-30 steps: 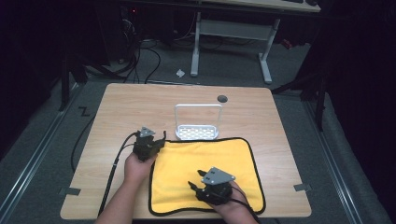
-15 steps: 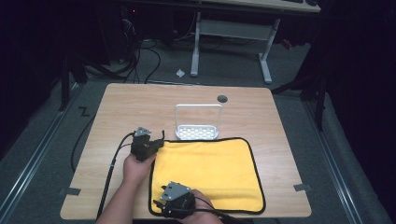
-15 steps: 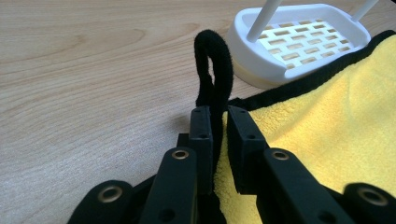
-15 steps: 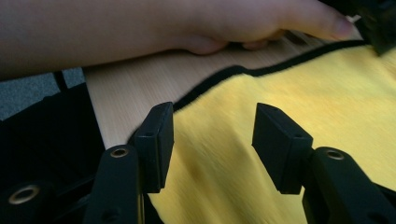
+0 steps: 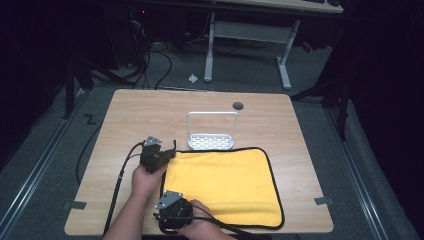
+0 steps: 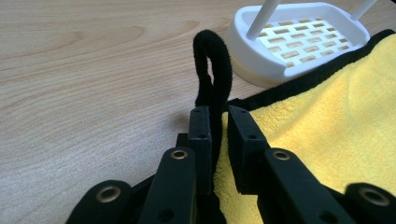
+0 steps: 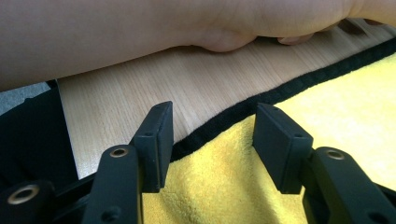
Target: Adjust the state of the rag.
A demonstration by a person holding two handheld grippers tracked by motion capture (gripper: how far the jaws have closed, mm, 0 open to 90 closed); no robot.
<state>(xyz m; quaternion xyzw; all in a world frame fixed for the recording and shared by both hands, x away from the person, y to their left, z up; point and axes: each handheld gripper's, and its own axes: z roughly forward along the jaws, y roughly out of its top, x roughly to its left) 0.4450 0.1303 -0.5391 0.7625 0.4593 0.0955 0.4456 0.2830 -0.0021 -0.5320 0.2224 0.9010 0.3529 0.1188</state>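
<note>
Left claw (image 6: 215, 140) pinches unlabelled yellow cloth (image 6: 327, 130) hem.

A light wooden bench (image 5: 130, 115) filled the middle of the high view, its grain running across. A yellow cloth (image 5: 225, 185) with a black hem lay flat on its lower right part, reaching almost to the near edge. Just above the cloth's upper edge, near the middle of the frame, stood a white slotted tray (image 5: 212, 142) with a tall hoop handle, its base touching the hem. A small dark round cap (image 5: 238, 105) sat in the benchtop toward the upper right.
</note>
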